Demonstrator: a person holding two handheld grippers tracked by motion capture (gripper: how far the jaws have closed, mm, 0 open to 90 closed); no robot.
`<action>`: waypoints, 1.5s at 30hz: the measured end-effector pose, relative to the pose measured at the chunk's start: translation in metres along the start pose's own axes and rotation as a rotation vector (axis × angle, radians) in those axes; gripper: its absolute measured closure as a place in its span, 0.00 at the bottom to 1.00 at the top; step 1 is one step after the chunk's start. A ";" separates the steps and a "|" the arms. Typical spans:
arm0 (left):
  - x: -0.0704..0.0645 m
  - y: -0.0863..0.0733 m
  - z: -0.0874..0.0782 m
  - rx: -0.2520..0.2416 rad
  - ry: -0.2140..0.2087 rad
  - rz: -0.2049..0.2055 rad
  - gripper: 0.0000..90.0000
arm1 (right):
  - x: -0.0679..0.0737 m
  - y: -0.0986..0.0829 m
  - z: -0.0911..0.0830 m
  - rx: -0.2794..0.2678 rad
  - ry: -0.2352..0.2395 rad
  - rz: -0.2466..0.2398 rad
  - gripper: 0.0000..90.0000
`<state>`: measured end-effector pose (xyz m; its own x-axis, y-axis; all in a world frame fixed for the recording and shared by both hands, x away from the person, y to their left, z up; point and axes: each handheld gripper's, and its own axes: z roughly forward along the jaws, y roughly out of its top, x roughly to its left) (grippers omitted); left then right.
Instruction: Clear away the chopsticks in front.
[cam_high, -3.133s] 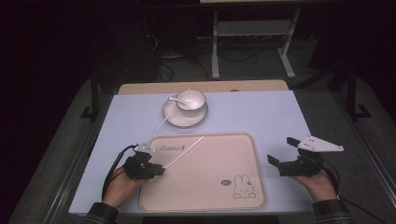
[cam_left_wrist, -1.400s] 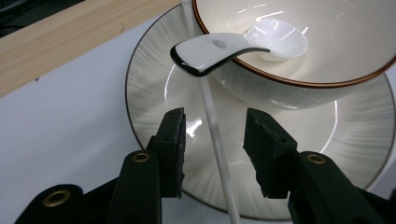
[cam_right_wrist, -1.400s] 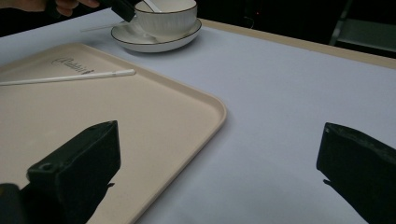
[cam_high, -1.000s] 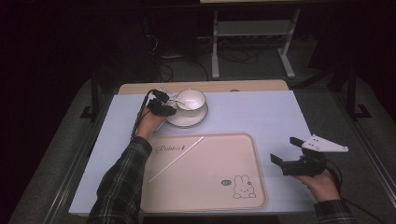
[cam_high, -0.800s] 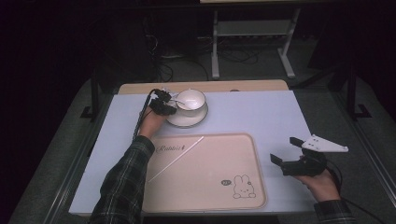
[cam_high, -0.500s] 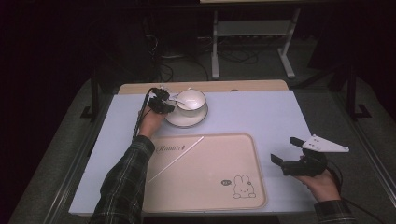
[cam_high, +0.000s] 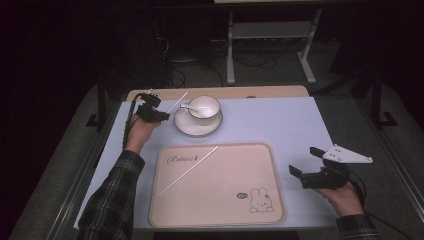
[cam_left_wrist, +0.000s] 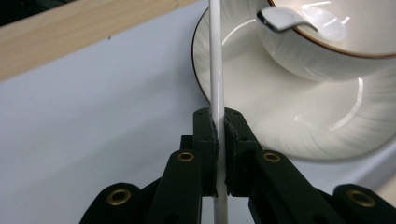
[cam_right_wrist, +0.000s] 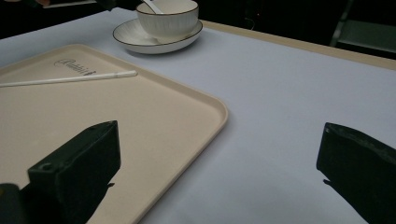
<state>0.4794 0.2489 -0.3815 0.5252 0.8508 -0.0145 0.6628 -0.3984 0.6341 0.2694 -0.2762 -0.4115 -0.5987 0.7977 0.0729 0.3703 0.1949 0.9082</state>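
White and thin, the chopstick (cam_left_wrist: 217, 93) sits pinched between the closed jaws of the left gripper (cam_left_wrist: 218, 122), its shaft running up past the rim of the saucer (cam_left_wrist: 289, 135). In the high view the same chopstick (cam_high: 178, 101) angles up and right from the left gripper (cam_high: 156, 114), its free end near the cup (cam_high: 202, 106), which stands on the saucer with a spoon (cam_left_wrist: 286, 19) lying in it.

A second chopstick (cam_high: 188, 170) lies slantwise on the beige tray (cam_high: 220, 212), its upper end beside the printed lettering, well apart from the first. The step in hand looks to be the carry: one stick is already on the tray, and this one is held at the far left of the table beside the saucer. The next move, as I judge it, calls for bringing the stick back toward the tray without knocking the cup, then lowering it flat beside its partner before letting go.

The right gripper (cam_high: 302, 174) rests at the table's near right, just off the tray's edge, its jaws spread wide and holding nothing.
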 end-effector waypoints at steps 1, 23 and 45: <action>0.000 -0.003 -0.005 0.000 0.003 -0.001 0.93 | 0.000 0.000 0.000 0.000 0.000 -0.001 0.00; -0.036 -0.094 -0.075 -0.048 -0.094 -0.020 0.93 | 0.002 0.001 0.001 0.000 -0.003 -0.004 0.00; -0.143 -0.102 -0.039 0.055 -0.309 0.107 0.93 | 0.003 0.001 0.002 0.006 0.000 -0.013 0.00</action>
<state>0.3159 0.1813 -0.4140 0.7248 0.6624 -0.1895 0.6186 -0.5046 0.6023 0.2694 -0.2727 -0.4109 -0.6037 0.7948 0.0614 0.3672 0.2088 0.9064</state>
